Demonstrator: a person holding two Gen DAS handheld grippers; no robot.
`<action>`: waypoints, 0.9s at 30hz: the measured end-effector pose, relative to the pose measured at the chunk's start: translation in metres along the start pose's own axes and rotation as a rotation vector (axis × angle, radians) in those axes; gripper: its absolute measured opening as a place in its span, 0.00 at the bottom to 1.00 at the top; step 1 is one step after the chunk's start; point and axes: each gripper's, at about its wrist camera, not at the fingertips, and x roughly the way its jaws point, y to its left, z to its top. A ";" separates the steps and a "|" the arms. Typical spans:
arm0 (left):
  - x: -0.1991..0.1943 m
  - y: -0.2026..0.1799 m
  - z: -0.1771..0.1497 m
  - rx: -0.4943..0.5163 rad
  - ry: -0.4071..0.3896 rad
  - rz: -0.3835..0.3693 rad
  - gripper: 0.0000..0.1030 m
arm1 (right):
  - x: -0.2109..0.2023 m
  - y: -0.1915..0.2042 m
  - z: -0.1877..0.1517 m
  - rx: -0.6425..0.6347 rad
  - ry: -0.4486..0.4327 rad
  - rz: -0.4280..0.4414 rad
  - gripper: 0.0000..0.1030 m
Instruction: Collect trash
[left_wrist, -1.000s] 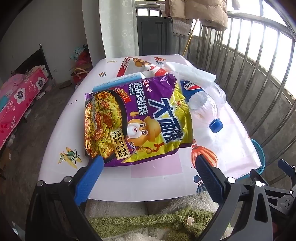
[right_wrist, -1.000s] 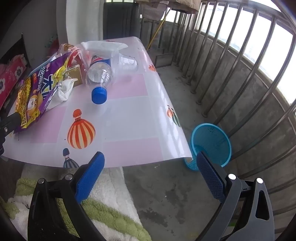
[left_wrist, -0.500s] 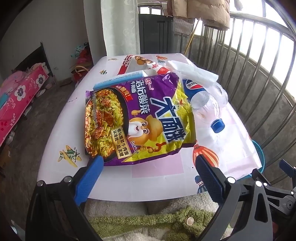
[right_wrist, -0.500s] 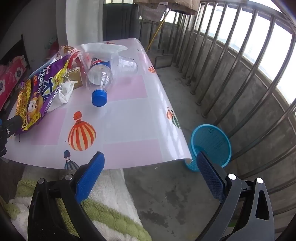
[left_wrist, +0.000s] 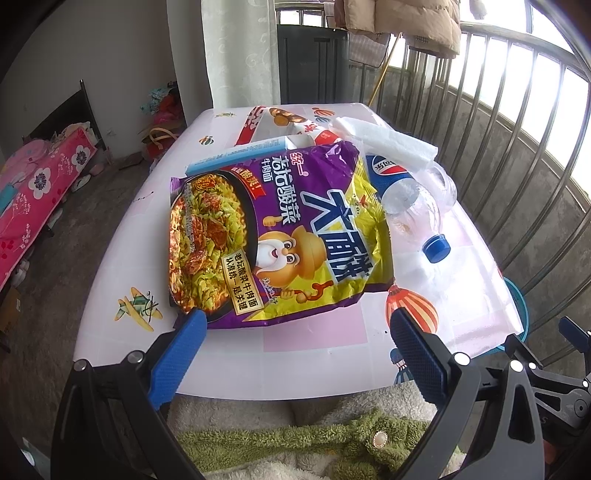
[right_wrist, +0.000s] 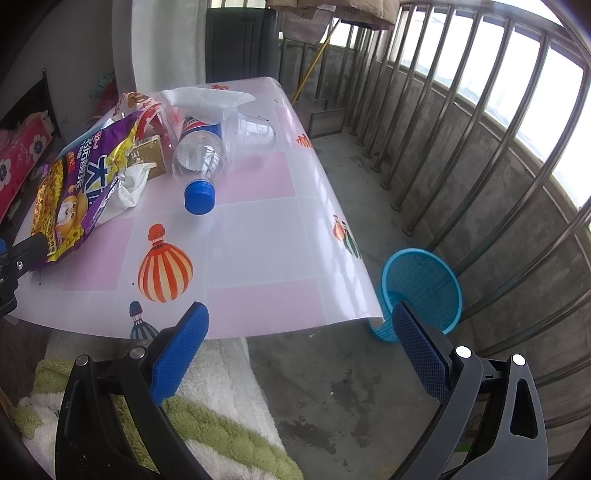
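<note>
Both sets of blue fingers are spread wide with nothing between them. The left gripper (left_wrist: 295, 332) hovers at the near edge of the tabletop (left_wrist: 314, 365), its left finger tip right at the bottom corner of the noodle bag (left_wrist: 273, 236); can't tell if it's actually touching. The right gripper (right_wrist: 299, 332) hangs off the tabletop's near right corner, over the concrete floor.

The noodle bag is the big thing here: purple and yellow, crinkly foil, a photo of noodles on one side and a cartoon old guy in a hat in the middle. It lies flat-ish on the tabletop, propped over other junk. From the right wrist view a crumpled white tissue (right_wrist: 129, 192) pokes out from under its edge.

Just beside the bag lies a clear plastic bottle (left_wrist: 410, 206) on its side, blue cap pointing toward the near edge, blue-red-white label at the far end. A clear plastic cup (right_wrist: 255, 131) lies tipped over against it, and a white paper towel (right_wrist: 207, 98) is draped over the bottle's far end. A red-and-white wrapper (left_wrist: 280, 122) sits behind the bag.

Down on the floor by the tabletop's right corner stands a blue mesh basket (right_wrist: 424, 284), next to the metal railing (right_wrist: 480, 129).
</note>
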 end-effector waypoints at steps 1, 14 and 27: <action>0.000 0.000 0.000 0.000 0.000 0.000 0.95 | 0.000 0.000 0.000 0.000 0.000 0.000 0.92; 0.003 0.002 -0.001 -0.001 0.009 0.007 0.95 | 0.000 -0.001 0.000 0.001 -0.001 0.001 0.92; 0.003 0.003 -0.002 0.000 0.012 0.011 0.95 | 0.001 0.000 0.000 0.003 0.000 0.003 0.92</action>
